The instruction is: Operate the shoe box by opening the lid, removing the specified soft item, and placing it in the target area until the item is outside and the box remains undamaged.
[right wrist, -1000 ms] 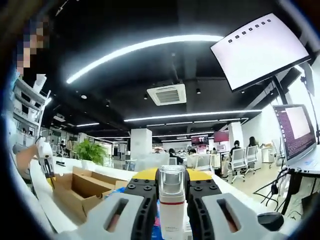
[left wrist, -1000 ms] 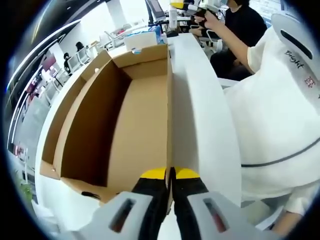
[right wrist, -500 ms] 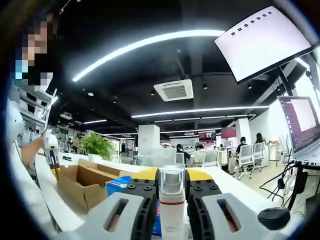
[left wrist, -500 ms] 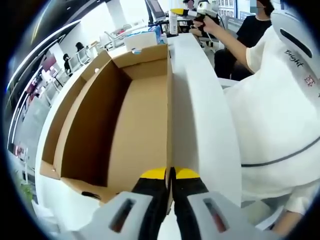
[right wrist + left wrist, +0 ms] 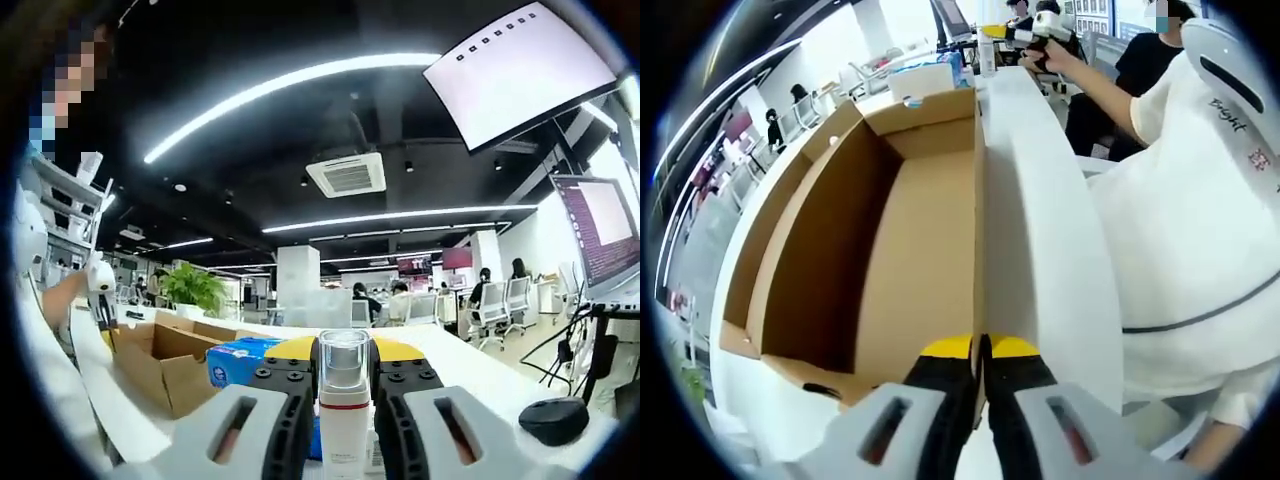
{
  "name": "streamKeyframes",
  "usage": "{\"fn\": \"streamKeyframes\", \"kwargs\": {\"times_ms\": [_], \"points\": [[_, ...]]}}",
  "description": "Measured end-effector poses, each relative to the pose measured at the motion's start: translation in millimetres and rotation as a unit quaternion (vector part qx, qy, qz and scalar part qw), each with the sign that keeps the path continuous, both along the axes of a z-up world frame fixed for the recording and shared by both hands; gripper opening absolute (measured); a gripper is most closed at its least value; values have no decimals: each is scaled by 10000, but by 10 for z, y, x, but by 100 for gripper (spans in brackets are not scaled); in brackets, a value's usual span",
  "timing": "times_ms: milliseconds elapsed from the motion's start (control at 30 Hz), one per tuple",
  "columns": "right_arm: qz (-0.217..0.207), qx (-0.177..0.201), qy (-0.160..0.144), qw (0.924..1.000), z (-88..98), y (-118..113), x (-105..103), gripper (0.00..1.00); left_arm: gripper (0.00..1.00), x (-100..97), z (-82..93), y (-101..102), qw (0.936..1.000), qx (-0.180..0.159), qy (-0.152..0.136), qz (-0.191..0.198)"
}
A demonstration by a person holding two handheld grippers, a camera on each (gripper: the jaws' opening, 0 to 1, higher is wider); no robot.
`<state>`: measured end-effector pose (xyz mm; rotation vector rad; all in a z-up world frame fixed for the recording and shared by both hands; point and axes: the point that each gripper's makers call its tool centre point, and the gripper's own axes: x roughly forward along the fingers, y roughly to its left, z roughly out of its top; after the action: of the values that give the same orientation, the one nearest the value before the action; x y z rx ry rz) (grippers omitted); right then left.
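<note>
Left tool [image 5: 980, 348] pinched shut on near wall of open cardboard shoe box [image 5: 915, 260], likely steadying it on white desk [image 5: 1040, 200]. Right tool [image 5: 344, 358] clamps clear-capped white bottle [image 5: 344, 400], raised over far desk end, beside blue pack [image 5: 240, 356]; box interior looks bare.

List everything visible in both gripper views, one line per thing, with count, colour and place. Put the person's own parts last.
cardboard box: one, brown, open and empty on the white table, its wall pinched by the left gripper.
bottle: one, white with a red band and clear cap, between the right gripper's jaws.
blue packet: one, on the table beside the box.
table: one, white, under the box.
laptop: one, screen lit, at right in the right gripper view.
mouse: one, dark, on the table near the laptop.
potted plant: one, green, in the background.
left gripper: yellow-tipped jaws, shut on the box wall.
right gripper: holding the bottle.
</note>
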<state>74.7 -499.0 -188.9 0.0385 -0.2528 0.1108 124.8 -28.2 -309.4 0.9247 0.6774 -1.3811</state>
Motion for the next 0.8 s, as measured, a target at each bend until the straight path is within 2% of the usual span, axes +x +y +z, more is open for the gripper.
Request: {"fn": "streamKeyframes", "kwargs": {"times_ms": [367, 800], "points": [[-51, -146, 203, 9997, -134, 43, 78, 18, 2, 2, -1, -1, 10000, -6, -3, 6], [-168, -151, 422, 9989, -288, -51, 110, 18, 2, 1, -1, 0, 10000, -7, -7, 7]]}}
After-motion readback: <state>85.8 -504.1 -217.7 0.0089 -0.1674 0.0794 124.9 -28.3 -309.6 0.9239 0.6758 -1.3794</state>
